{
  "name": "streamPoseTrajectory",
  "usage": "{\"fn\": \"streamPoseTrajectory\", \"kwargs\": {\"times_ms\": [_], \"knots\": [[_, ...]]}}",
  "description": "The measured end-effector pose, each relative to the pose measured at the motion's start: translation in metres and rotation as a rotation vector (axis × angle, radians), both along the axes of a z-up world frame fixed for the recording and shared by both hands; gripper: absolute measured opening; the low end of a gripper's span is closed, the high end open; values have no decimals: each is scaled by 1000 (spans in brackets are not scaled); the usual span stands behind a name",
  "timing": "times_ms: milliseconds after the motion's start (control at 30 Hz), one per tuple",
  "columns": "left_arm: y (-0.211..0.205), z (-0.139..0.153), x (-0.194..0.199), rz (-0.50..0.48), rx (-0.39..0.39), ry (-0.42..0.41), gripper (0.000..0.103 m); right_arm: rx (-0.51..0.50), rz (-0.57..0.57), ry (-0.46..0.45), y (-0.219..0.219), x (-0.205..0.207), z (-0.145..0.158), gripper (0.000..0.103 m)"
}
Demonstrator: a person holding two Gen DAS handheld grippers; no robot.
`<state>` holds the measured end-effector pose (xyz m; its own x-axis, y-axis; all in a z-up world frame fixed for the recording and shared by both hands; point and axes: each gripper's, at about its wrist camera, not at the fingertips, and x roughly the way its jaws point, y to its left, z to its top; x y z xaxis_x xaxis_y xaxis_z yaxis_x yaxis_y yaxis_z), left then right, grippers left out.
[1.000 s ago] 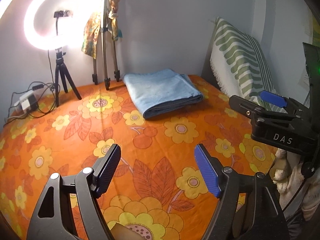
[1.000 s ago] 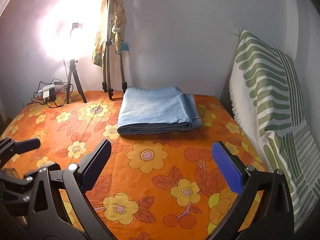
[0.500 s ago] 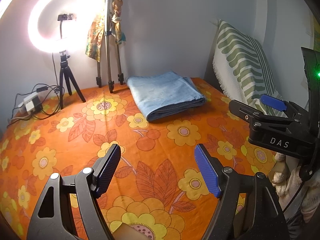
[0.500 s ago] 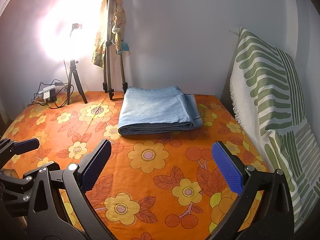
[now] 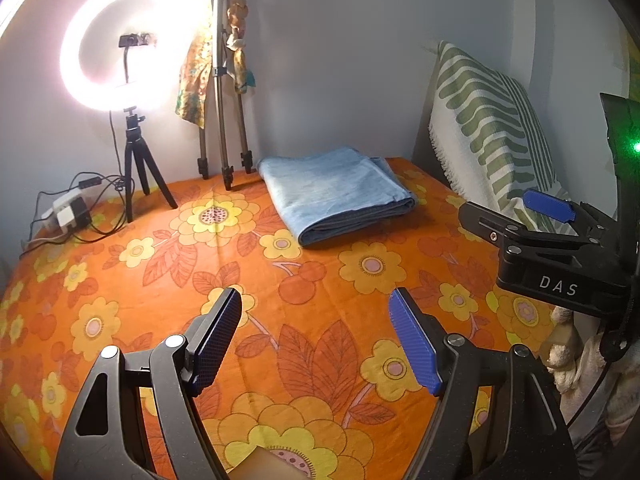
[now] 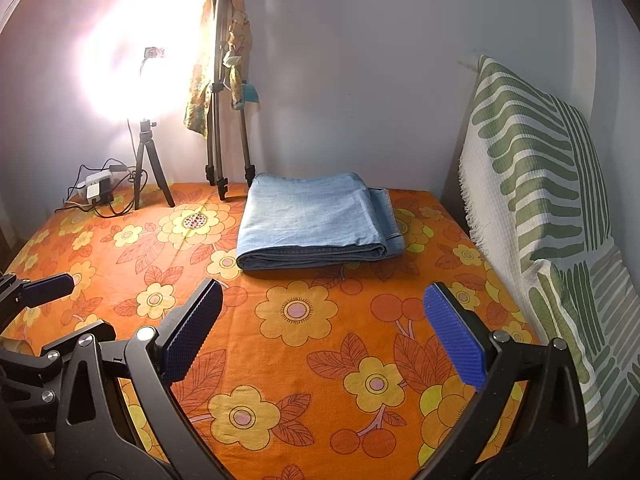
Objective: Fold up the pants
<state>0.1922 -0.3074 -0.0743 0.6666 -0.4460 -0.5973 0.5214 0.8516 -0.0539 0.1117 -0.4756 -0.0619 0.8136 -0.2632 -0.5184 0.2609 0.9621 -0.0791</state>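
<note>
Light blue denim pants point(image 5: 336, 194) point(image 6: 316, 222) lie folded into a flat rectangle at the far side of the orange flowered bedspread point(image 5: 320, 280) point(image 6: 304, 320), near the wall. My left gripper point(image 5: 316, 320) hovers over the bedspread well in front of the pants, open, with nothing between its blue pads. My right gripper point(image 6: 324, 316) is also open and empty, short of the pants' near fold. In the left wrist view the right gripper's body shows at the right edge, one blue pad point(image 5: 548, 206) visible. A pad point(image 6: 48, 284) of the left gripper shows at the left edge of the right wrist view.
A lit ring light on a small black tripod point(image 5: 138, 168) point(image 6: 148, 168) and a taller tripod point(image 5: 222, 120) point(image 6: 224, 120) draped with cloth stand at the back left. A power strip with cables point(image 5: 66, 212) point(image 6: 98, 190) lies by the wall. A green striped pillow point(image 5: 492, 136) point(image 6: 552, 200) leans on the right.
In the left wrist view the scene has drifted slightly to the right and up. The pants lie as before and both grippers stay open.
</note>
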Motion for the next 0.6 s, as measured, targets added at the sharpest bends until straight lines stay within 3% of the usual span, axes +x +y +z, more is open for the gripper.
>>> {"fn": "streamPoseTrajectory", "kwargs": {"times_ms": [600], "knots": [[0,0,-2,14,17,-17,76,-6,6,5,3,0,-2,102]]}}
